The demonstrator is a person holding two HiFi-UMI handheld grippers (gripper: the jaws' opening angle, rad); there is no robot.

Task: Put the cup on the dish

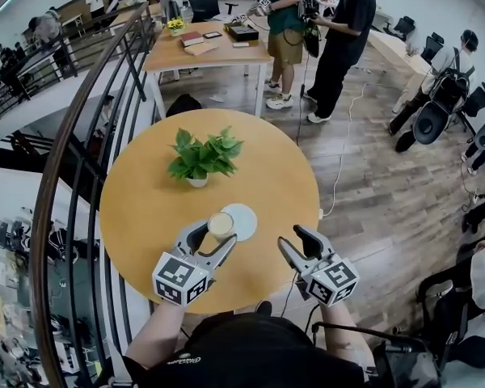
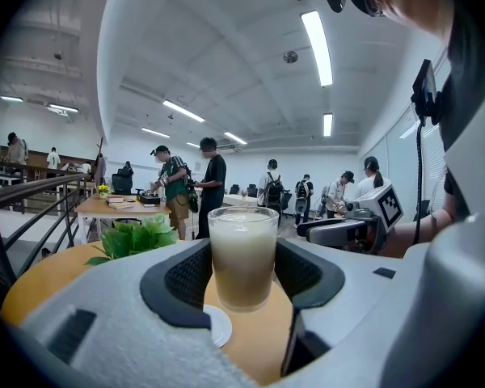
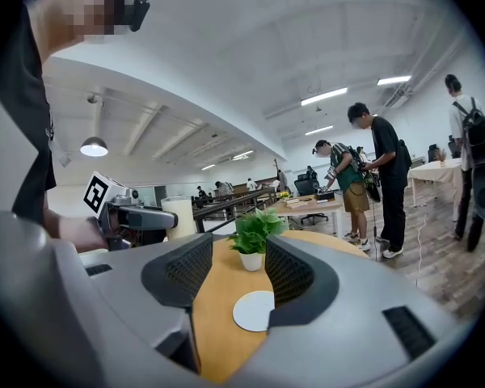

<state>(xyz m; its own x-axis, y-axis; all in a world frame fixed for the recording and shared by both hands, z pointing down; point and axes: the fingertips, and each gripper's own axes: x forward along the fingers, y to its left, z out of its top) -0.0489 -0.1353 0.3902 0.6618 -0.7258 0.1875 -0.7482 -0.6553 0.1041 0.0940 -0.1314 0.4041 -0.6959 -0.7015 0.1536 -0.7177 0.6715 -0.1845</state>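
Note:
A clear cup (image 1: 221, 224) of milky beige drink is clamped between the jaws of my left gripper (image 1: 216, 238), which is shut on it. In the left gripper view the cup (image 2: 242, 253) stands upright and fills the gap between the two dark pads. The small round white dish (image 1: 243, 220) lies flat on the table just right of the cup, and it also shows low and left of the cup's base as the dish (image 2: 216, 326). My right gripper (image 1: 297, 247) is open and holds nothing, a little right of the dish (image 3: 255, 310).
The round wooden table (image 1: 145, 217) carries a potted green plant (image 1: 200, 159) behind the dish. A curved black railing (image 1: 81, 136) runs along the left. People stand by a rectangular table (image 1: 206, 51) farther back, and seated people are at the right.

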